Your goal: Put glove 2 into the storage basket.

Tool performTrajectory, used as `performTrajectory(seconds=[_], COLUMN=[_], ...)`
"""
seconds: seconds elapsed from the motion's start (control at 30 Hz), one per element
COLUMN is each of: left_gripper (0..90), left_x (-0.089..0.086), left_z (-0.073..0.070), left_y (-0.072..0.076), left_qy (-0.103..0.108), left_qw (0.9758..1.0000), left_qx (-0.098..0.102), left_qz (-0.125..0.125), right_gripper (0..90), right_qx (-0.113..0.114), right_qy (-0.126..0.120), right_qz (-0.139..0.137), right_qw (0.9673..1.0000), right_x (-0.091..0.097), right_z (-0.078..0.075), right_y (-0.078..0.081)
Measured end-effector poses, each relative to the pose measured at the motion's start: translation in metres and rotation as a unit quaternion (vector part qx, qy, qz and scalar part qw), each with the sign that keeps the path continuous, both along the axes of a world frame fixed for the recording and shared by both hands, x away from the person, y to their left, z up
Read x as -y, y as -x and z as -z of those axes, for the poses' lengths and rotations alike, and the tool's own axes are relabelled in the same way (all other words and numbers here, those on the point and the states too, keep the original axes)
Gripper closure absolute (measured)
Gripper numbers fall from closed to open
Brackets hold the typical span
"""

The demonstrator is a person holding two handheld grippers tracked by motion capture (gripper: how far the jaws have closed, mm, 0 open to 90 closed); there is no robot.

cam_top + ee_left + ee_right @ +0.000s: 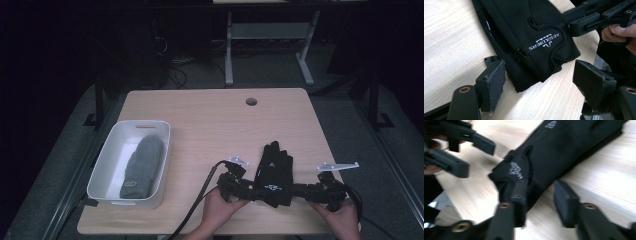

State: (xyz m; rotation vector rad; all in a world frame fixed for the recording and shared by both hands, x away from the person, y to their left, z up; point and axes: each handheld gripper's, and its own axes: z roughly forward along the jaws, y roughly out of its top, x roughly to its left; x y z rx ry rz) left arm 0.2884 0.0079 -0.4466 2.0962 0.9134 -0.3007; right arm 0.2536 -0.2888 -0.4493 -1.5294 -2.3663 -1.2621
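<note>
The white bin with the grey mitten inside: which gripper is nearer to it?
Left. The left gripper sits between the white bin and the black glove; the right gripper is beyond the glove's far side.

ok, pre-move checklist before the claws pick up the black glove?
1. Black glove flat on the table, cuff toward the person: ok.
2. Left claw open, cuff between the jaws, pads off it: ok.
3. Right claw parted at the glove's edge, one jaw over the fabric; a grip: not ok, none yet.
4. Bin in reach at the left: ok.
5. Room in the bin beside the grey mitten: cannot tell.
6. Right gripper view sharp enough to judge contact: not ok, blurred.
</note>
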Motion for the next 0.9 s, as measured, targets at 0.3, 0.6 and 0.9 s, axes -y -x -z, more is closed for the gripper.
performTrajectory(seconds=[0.3,0.6,0.9], left_gripper=[25.6,25.5,40.7], left_x=[0.008,0.024,0.033], left_z=[0.005,0.013,0.015], left_y=[-0.001,0.0,0.002], left_qy=[-0.009,-0.033,-0.07], left_qw=[0.9999,0.9992,0.9956], left_qx=[0.0,0.009,0.047], left_qz=[-0.01,-0.019,-0.042], right_gripper=[38.4,34.8,36.2], right_qx=[0.017,0.02,-0.004], right_qy=[0.004,0.019,0.021], right_qz=[0.059,0.084,0.103], right_qw=[0.9981,0.9961,0.9945], right_x=[0.013,0.008,0.005], right_z=[0.0,0.004,0.019], right_y=[-0.017,-0.061,-0.087])
